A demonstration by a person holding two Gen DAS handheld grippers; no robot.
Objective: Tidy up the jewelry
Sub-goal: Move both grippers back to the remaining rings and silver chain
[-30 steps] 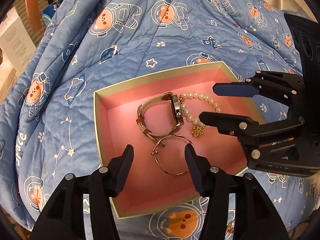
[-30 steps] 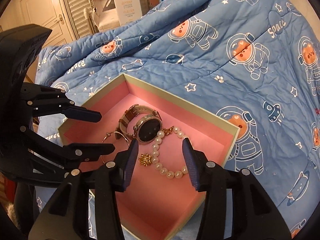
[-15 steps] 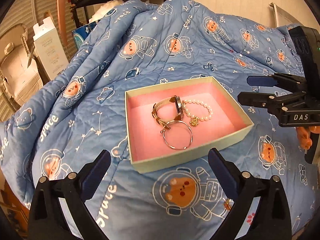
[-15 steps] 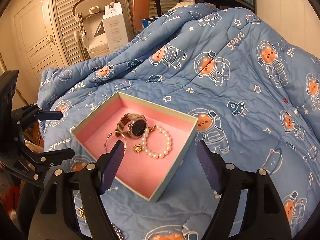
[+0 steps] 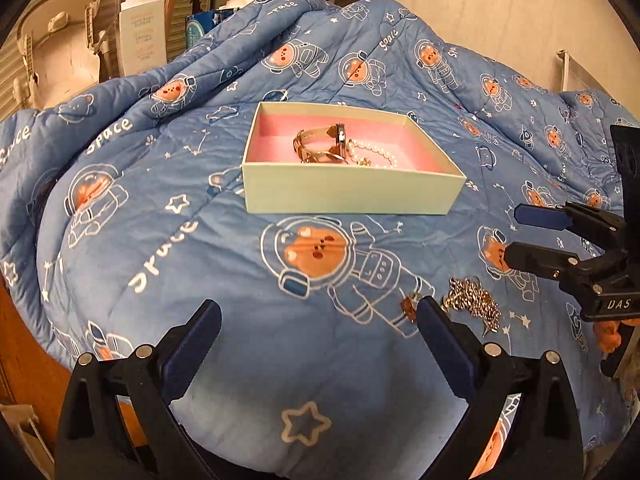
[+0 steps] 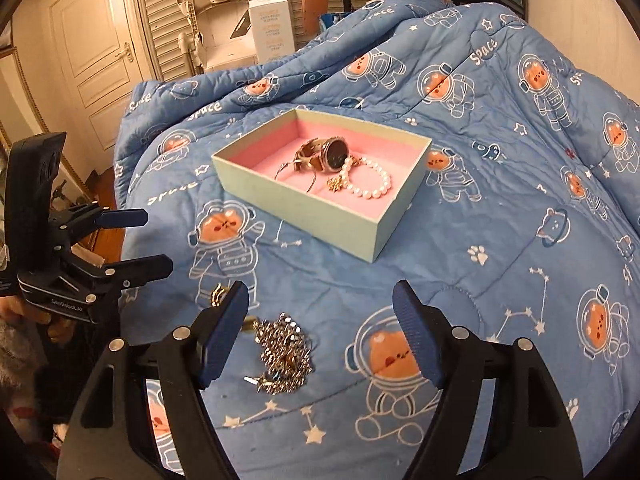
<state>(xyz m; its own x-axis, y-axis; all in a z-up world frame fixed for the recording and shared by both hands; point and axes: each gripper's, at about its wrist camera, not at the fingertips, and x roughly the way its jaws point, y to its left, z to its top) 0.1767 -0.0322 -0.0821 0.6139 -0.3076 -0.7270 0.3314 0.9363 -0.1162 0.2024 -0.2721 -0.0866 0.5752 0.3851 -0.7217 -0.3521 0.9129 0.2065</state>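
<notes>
A pale green box with a pink lining [image 5: 352,194] [image 6: 332,220] sits on the blue quilt. In it lie a watch [image 6: 326,154] [image 5: 320,144], a pearl bracelet [image 6: 370,184] [image 5: 376,152] and a thin metal bangle [image 6: 298,174]. A bunched chain necklace [image 6: 284,356] [image 5: 474,304] lies on the quilt near the front edge, just beside my right gripper's left finger. My left gripper [image 5: 316,340] [image 6: 138,240] is open and empty, well short of the box. My right gripper [image 6: 320,332] [image 5: 524,236] is open and empty above the quilt by the chain.
The blue astronaut quilt [image 5: 200,240] covers a bed that drops off at the left and front. Behind it stand a white carton [image 6: 272,24], a baby chair [image 6: 218,20], a shelf unit and a door [image 6: 96,48].
Both grippers have pulled back from inside the box to the front of the bed and opened wider. The chain necklace has come into view near them.
</notes>
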